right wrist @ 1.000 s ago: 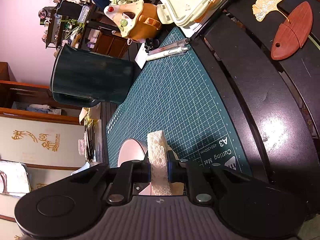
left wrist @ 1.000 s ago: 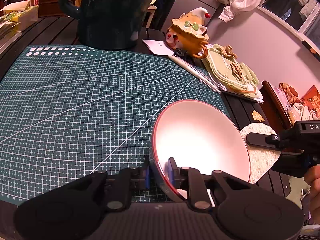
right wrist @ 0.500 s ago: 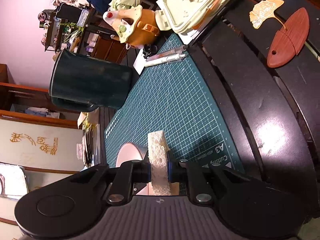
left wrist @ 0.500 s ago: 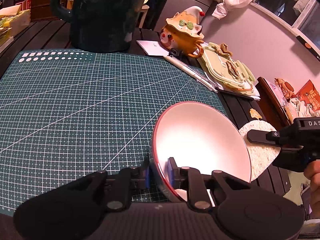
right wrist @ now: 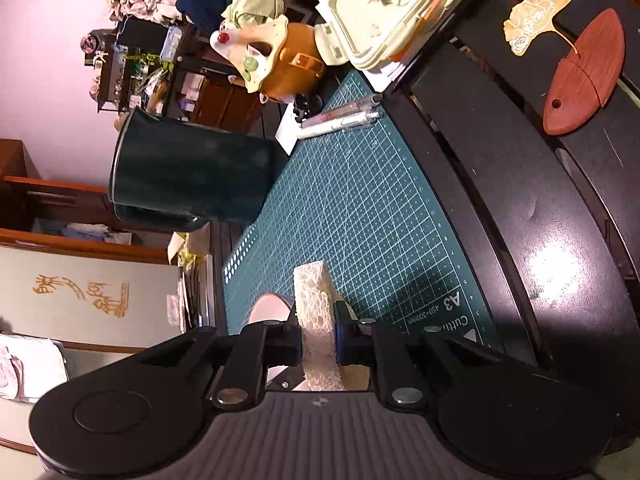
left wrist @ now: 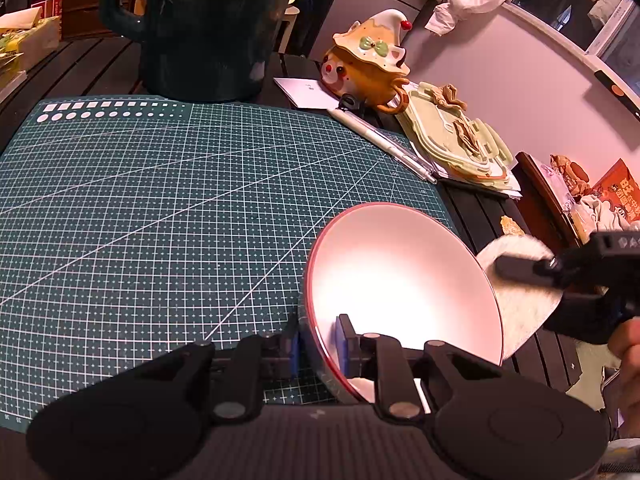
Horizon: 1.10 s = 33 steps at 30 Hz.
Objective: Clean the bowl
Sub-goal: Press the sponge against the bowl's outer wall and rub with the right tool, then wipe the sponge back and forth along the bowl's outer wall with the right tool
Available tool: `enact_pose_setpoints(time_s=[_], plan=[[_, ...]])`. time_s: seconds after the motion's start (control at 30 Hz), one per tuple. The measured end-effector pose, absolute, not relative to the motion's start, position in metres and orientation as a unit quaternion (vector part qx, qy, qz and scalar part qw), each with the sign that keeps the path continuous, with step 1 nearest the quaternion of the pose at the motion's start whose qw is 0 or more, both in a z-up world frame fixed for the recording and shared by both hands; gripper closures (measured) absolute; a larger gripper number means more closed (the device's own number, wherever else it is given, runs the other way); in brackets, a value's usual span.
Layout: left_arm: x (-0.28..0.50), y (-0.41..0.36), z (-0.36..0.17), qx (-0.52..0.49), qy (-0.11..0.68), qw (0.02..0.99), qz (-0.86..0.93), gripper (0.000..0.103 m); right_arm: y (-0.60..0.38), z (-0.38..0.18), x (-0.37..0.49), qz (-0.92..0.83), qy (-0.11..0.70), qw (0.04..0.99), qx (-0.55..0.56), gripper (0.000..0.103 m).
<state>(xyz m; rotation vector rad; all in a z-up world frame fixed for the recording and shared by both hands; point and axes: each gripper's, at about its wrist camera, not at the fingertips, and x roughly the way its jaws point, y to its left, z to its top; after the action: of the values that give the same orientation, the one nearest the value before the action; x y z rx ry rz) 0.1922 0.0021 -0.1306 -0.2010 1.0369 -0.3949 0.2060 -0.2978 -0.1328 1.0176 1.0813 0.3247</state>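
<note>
Two grips are already set: the left gripper (left wrist: 318, 346) is clamped across the rim of the shallow, glossy pale-pink bowl with a thin red edge (left wrist: 400, 280), holding it tilted above the near right corner of the green gridded cutting mat (left wrist: 180, 208), while the right gripper (right wrist: 319, 340) is closed on a flat, off-white porous sponge (right wrist: 314, 312) just beyond the bowl's far rim. The bowl looks stiff, smooth and probably breakable, so a thin-rim pinch could slip or twist under scrubbing; pressure is best kept light and directed toward the held side. The sponge is soft and will bend, so hold it near its base. Room is open over the mat; the dark green jug (left wrist: 208, 28), the pens (left wrist: 384, 140) and the mat's right edge beside the dark slatted table (right wrist: 560, 208) bound the sweep.
</note>
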Motion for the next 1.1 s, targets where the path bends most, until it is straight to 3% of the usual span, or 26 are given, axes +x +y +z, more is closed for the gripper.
enact_pose_setpoints(time_s=[0.13, 0.37, 0.57, 0.8, 1.0, 1.1], plan=[[0.192, 0.002, -0.131, -0.098, 0.491, 0.845, -0.187, 0.085, -0.290, -0.140, 0.207, 0.140, 0.515, 0.717, 0.448, 0.089], [0.192, 0.004, -0.132, -0.107, 0.491, 0.844, -0.186, 0.084, -0.303, -0.126, 0.202, 0.155, 0.470, 0.723, 0.482, 0.089], [0.193, 0.007, -0.133, -0.114, 0.490, 0.843, -0.187, 0.084, -0.287, -0.141, 0.208, 0.139, 0.526, 0.712, 0.445, 0.090], [0.192, 0.007, -0.133, -0.109, 0.489, 0.844, -0.188, 0.084, -0.301, -0.123, 0.203, 0.158, 0.469, 0.726, 0.478, 0.089], [0.192, 0.007, -0.133, -0.110, 0.489, 0.845, -0.188, 0.084, -0.288, -0.143, 0.209, 0.139, 0.535, 0.705, 0.444, 0.090], [0.192, 0.007, -0.133, -0.109, 0.488, 0.845, -0.188, 0.084, -0.294, -0.136, 0.208, 0.144, 0.515, 0.710, 0.458, 0.090]])
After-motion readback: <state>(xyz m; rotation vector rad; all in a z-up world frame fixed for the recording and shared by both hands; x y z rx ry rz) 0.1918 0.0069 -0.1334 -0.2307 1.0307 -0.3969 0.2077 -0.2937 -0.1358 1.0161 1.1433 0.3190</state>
